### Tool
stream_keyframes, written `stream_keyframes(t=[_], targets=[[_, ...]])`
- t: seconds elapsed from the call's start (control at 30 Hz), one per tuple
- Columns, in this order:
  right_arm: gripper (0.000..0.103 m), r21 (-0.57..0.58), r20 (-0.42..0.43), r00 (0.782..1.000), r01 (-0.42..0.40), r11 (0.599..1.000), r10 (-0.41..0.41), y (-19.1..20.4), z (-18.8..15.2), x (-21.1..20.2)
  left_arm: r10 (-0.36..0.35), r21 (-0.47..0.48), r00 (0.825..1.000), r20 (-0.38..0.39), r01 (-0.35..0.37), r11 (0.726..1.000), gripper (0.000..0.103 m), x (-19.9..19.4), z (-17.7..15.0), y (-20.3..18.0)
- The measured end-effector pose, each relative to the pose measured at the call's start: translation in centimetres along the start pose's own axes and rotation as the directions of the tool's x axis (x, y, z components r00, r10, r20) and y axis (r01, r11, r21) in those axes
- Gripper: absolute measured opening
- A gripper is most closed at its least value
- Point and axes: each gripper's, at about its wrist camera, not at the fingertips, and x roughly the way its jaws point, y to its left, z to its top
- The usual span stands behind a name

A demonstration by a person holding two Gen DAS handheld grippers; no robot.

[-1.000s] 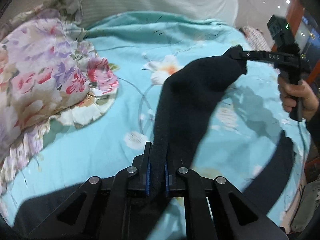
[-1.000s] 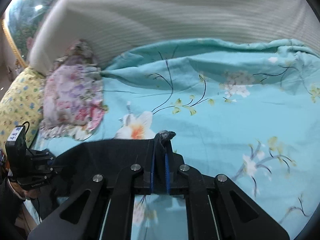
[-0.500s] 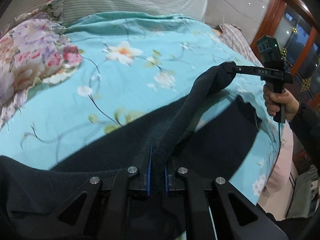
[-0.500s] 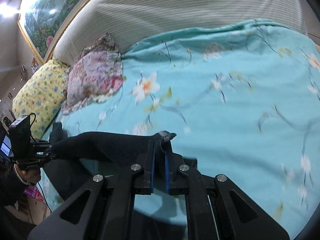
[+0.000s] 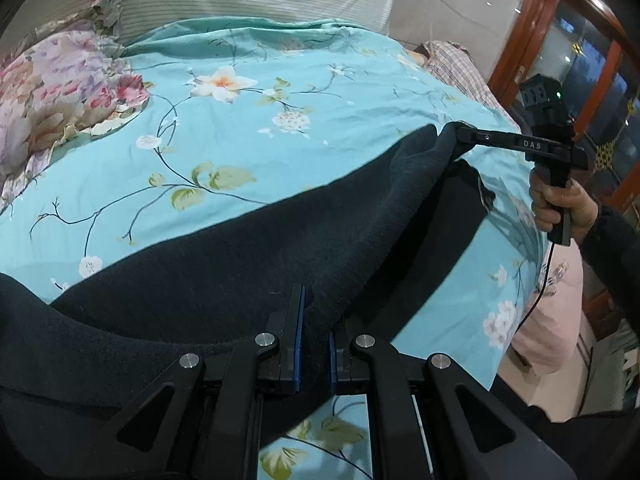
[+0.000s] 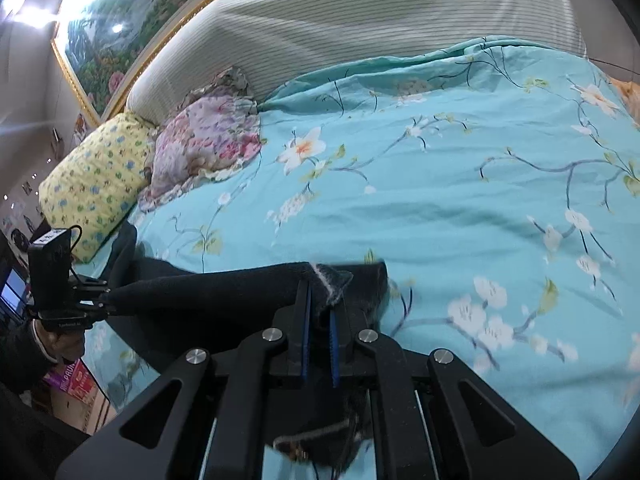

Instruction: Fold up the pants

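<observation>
A: Let us begin with what is closest. In the left wrist view, the left gripper (image 5: 315,344) has its two fingers pressed onto a thick edge of the black pants (image 5: 240,264). The cloth passes between the blue pads (image 5: 296,354).

B: The right side is the same. In the right wrist view, the right gripper (image 6: 319,322) pinches another edge of the pants (image 6: 224,292), and a pale grey lining shows just above the fingers.

A: So where are the pants?

B: Partly on the bed cover (image 5: 260,128), near its front edge, and partly lifted. The stretch between the two grippers hangs in the air with a shadow under it.

A: How far is the folding, in your opinion?

B: I think it is early. Both edges are held, but I see no flat, finished fold. The cloth must still be laid down and smoothed, and perhaps folded again.

A: What does one view give that the other does not?

B: The left view shows the right gripper (image 5: 460,136) from the side, the hand (image 5: 560,208) on its handle, and the wide body of the pants. The right view shows the other hand (image 6: 60,340) with its gripper, and further away the floral pillow (image 6: 204,148), the yellow pillow (image 6: 96,172) and the framed painting (image 6: 132,28) behind.
</observation>
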Motion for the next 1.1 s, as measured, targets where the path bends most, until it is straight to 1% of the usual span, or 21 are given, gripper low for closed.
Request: stream_keyframes(t=[0.13,0.27,0.37,0.47,0.53,0.57,0.63,0.67,0.7,0.73,0.77,0.8,0.87,0.93,1.0,1.03,1.1], targets=[[0.008,-0.007,-0.016,1.0,0.015,1.0,-0.015,0.3,-1.7,-0.8,-0.01,0.012,1.0,-0.006,0.01,1.0,0.008,0.2,-1.2,-0.3],[0.008,-0.033,-0.042,0.998,0.051,0.998,-0.052,1.0,-2.8,-1.0,-0.019,0.007,1.0,-0.009,0.019,1.0,0.008,0.6,-1.9,-0.2],[0.008,-0.042,-0.063,0.995,0.077,0.996,-0.08,1.1,-3.7,-1.0,-0.018,0.014,0.999,-0.027,0.018,1.0,0.009,1.4,-2.5,-0.2],[0.008,-0.056,-0.073,0.991,0.105,0.993,-0.109,1.2,-4.4,-1.0,-0.018,0.023,0.998,-0.053,0.019,1.0,0.013,2.1,-3.0,-0.4],[0.008,-0.057,-0.091,0.988,0.117,0.992,-0.121,1.1,-4.7,-0.9,-0.026,0.03,0.998,-0.061,0.028,0.999,0.02,2.2,-3.3,-0.6],[0.011,-0.055,-0.097,0.987,0.125,0.991,-0.13,1.1,-4.9,-0.9,-0.031,0.034,0.998,-0.058,0.033,0.999,0.021,2.0,-3.4,-0.8],[0.013,-0.037,-0.107,0.986,0.123,0.992,-0.127,1.1,-5.2,-1.2,-0.059,0.028,0.997,-0.056,0.061,0.998,0.032,1.6,-3.6,-1.0],[0.017,-0.031,-0.113,0.985,0.128,0.991,-0.131,1.1,-5.4,-1.4,-0.071,0.021,0.996,-0.054,0.072,0.997,0.034,1.5,-3.7,-1.0],[0.022,-0.028,-0.119,0.981,0.15,0.988,-0.153,1.1,-5.6,-1.7,-0.074,0.016,0.996,-0.054,0.075,0.997,0.038,1.4,-3.8,-1.0],[0.037,-0.023,-0.119,0.979,0.164,0.986,-0.165,1.1,-5.8,-2.0,-0.078,0.009,0.995,-0.057,0.078,0.997,0.04,1.4,-3.9,-1.1],[0.048,-0.012,-0.117,0.978,0.173,0.985,-0.173,1.1,-6.0,-2.3,-0.083,-0.002,0.995,-0.059,0.083,0.997,0.04,1.4,-4.1,-1.0],[0.05,0.002,-0.106,0.979,0.175,0.985,-0.173,1.2,-6.2,-2.8,-0.085,-0.009,0.995,-0.058,0.084,0.996,0.04,1.3,-4.2,-1.0],[0.05,0.023,-0.072,0.983,0.173,0.985,-0.171,1.5,-6.3,-3.9,-0.087,-0.027,0.995,-0.048,0.085,0.996,0.041,0.8,-4.3,-0.9],[0.051,0.045,-0.035,0.984,0.174,0.984,-0.172,2.1,-6.0,-4.9,-0.088,-0.049,0.996,-0.026,0.087,0.995,0.046,-0.1,-4.4,-0.7],[0.052,0.051,0.003,0.988,0.153,0.987,-0.153,3.1,-5.6,-5.5,-0.084,-0.068,0.996,-0.006,0.084,0.994,0.05,-0.9,-4.5,-0.4],[0.054,0.047,0.016,0.99,0.14,0.989,-0.141,3.8,-5.3,-5.4,-0.08,-0.081,0.997,0.008,0.081,0.993,0.053,-1.4,-4.6,-0.2],[0.055,0.033,0.025,0.993,0.112,0.993,-0.113,5.4,-4.8,-4.7,-0.075,-0.12,0.996,0.038,0.079,0.99,0.054,-2.8,-4.7,0.8]])
